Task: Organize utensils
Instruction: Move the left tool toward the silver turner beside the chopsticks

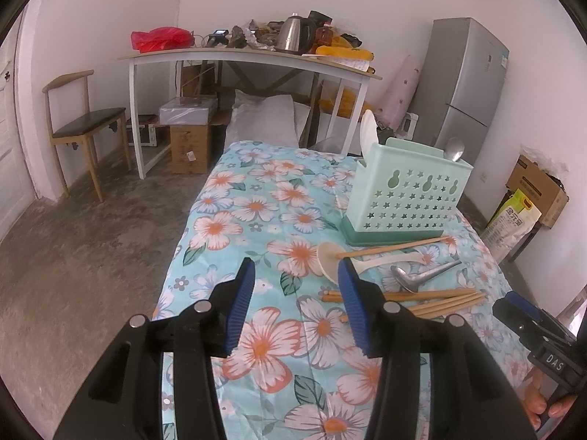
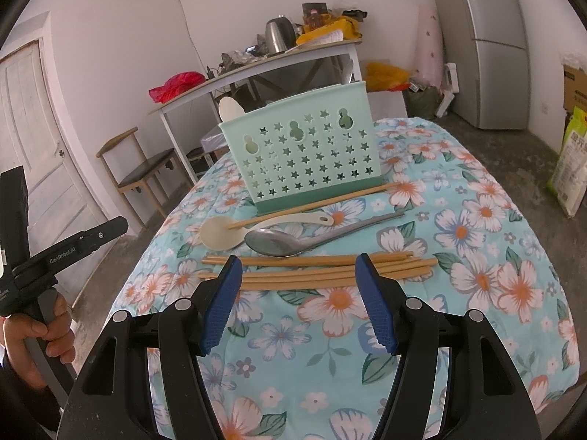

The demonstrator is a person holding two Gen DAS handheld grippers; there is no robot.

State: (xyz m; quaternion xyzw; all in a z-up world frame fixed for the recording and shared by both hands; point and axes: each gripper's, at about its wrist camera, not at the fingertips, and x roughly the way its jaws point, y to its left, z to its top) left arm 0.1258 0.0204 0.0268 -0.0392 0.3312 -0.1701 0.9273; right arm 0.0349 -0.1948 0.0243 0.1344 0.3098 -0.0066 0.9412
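Note:
A mint green utensil holder [image 2: 299,154] with star holes stands on the floral tablecloth [image 2: 477,220]; it also shows in the left wrist view [image 1: 407,192], holding a white utensil [image 1: 368,130] and a metal spoon [image 1: 455,149]. In front of it lie a cream plastic spoon [image 2: 223,234], a metal spoon [image 2: 279,242], one chopstick [image 2: 315,203] across the cream spoon, and several wooden chopsticks [image 2: 315,269]. My right gripper [image 2: 299,271] is open and empty just above the chopstick bundle. My left gripper [image 1: 295,282] is open and empty, left of the utensils.
A white side table [image 1: 249,58] with a kettle [image 1: 291,35] and clutter stands behind. A wooden chair [image 1: 84,124], cardboard boxes [image 1: 189,146], a grey fridge [image 1: 466,84] and a bag [image 2: 572,161] stand around the table on the concrete floor.

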